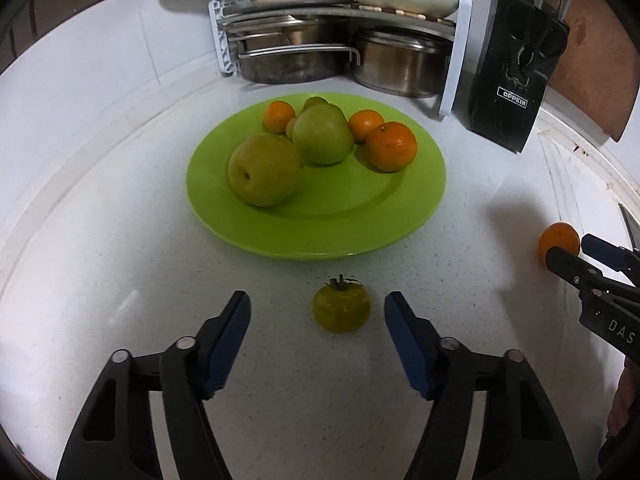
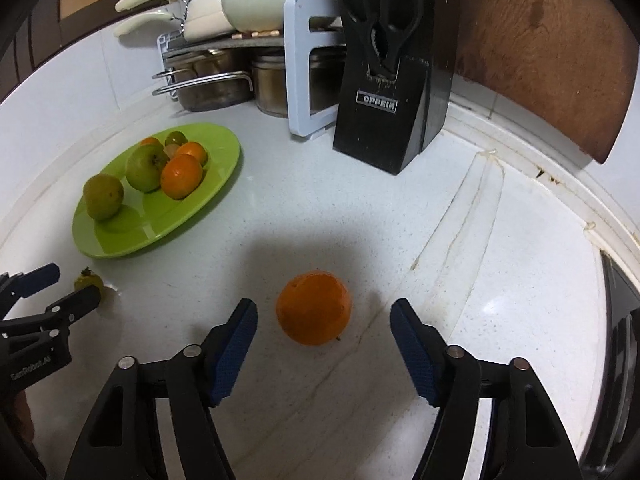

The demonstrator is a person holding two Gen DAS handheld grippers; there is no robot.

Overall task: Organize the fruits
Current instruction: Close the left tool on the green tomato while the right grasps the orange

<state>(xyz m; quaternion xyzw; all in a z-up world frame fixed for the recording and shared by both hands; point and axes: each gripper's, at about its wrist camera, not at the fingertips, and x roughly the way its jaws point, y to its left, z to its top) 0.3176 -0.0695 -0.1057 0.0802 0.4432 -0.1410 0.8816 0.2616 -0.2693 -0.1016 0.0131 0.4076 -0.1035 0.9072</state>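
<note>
The left claw point(image 1: 318, 312) is held open around the small green fruit point(image 1: 341, 309), the right claw point(image 2: 324, 320) open around the orange point(image 2: 314, 307), both off the green plate point(image 1: 400, 220) mid-surface, apparently for gripping.

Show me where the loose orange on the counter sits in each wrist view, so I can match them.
Left wrist: the loose orange sits at the far right edge, partly behind the right gripper.
Right wrist: it lies low in the centre, between that gripper's open fingers.
Shared landmark: the green plate, centre in the left view, left in the right view.
</note>
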